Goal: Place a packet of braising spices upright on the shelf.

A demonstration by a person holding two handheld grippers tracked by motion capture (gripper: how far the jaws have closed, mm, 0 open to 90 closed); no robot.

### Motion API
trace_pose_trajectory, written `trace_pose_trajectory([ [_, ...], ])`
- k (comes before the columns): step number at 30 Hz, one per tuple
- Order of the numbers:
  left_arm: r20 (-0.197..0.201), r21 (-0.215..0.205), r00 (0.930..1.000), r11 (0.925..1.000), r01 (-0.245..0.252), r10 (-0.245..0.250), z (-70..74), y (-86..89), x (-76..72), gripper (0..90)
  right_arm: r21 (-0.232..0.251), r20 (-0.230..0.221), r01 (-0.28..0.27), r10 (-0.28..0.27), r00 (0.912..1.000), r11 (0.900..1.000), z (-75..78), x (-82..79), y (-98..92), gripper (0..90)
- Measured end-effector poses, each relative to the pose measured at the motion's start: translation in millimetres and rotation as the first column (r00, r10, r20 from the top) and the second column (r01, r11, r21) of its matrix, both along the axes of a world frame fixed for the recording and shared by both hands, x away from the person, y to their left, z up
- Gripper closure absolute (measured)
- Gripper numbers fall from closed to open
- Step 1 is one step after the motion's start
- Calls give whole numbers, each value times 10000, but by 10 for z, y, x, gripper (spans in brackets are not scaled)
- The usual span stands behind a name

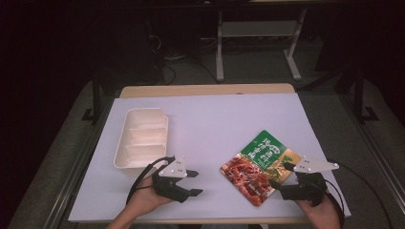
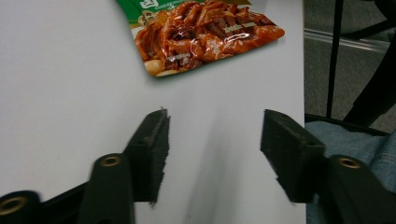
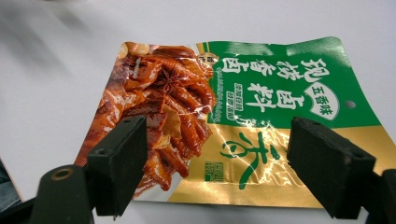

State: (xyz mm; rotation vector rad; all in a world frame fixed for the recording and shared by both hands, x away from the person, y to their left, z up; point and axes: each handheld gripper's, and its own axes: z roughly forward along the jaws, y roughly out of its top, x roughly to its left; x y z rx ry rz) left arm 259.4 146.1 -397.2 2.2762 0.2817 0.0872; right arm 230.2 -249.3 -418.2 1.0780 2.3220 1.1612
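Note:
A flat food pouch (image 1: 257, 168), green and gold with a picture of braised meat, lies on the white table (image 1: 210, 119) at the front right. My right gripper (image 1: 282, 181) is open at the pouch's near right edge; in the right gripper view its jaws stand wide on either side of the pouch (image 3: 233, 121), just above it. My left gripper (image 1: 193, 183) is open near the front edge, left of the pouch. The left gripper view has bare tabletop between its jaws (image 2: 212, 154) and the pouch (image 2: 205, 32) farther ahead.
A white plastic tray (image 1: 142, 138) with divided compartments sits at the left of the table, just behind my left hand. White table legs (image 1: 219, 47) and cables stand on the dark floor beyond the far edge. A denim-clad leg (image 2: 355, 140) is below the near edge.

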Motion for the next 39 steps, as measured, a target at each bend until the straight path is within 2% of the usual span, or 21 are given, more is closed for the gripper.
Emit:
trace_pose_trajectory([
  [7, -449, 378, 9990, 9992, 109, -92, 33, -188, 191, 663, -20, 2, 43, -43, 10000, 10000, 2, 5, -19, 194],
  [8, -451, 447, 9989, 9989, 121, -101, 37, -209, 206, 729, -31, 16, 51, -51, 10000, 10000, 3, 7, -22, 194],
  [10, -459, 521, 9987, 9984, 236, -212, 40, -267, 249, 805, -72, 43, 48, -48, 10000, 10000, 4, 11, -34, 194],
  [11, -476, 526, 9986, 9983, 268, -243, 38, -298, 266, 805, -72, 43, 48, -48, 10000, 10000, 4, 11, -34, 194],
  [12, -435, 703, 9984, 9968, 384, -354, 36, -359, 306, 865, -70, 60, 72, -71, 10000, 9999, 4, 17, -46, 194],
  [14, -463, 759, 9982, 9963, 409, -375, 32, -393, 322, 898, -62, 36, 145, -145, 9999, 9999, 5, 21, -50, 192],
  [19, -401, 1198, 9976, 9909, 614, -570, -6, -575, 428, 900, -113, 59, 200, -200, 9998, 9997, 6, 32, -60, 192],
  [23, -538, 1274, 9963, 9892, 729, -665, -67, -748, 523, 900, -120, 13, 311, -311, 9995, 9994, 9, 46, -72, 191],
  [30, -717, 1494, 9955, 9862, 715, -613, -154, -919, 605, 900, -101, -26, 407, -407, 9992, 9991, 5, 70, -101, 191],
  [31, -755, 1652, 9954, 9837, 713, -594, -174, -970, 632, 900, -113, -22, 453, -453, 9990, 9989, 1, 77, -111, 191],
  [34, -869, 1729, 9945, 9822, 732, -589, -200, -1026, 664, 900, -86, -64, 502, -503, 9987, 9987, -1, 81, -123, 191],
  [36, -931, 1971, 9936, 9770, 815, -641, -239, -1099, 689, 900, -90, -58, 540, -540, 9985, 9985, -3, 88, -136, 191],
  [39, -1029, 2082, 9926, 9744, 852, -648, -270, -1145, 698, 900, -106, -38, 593, -593, 9982, 9982, -5, 96, -152, 191],
])
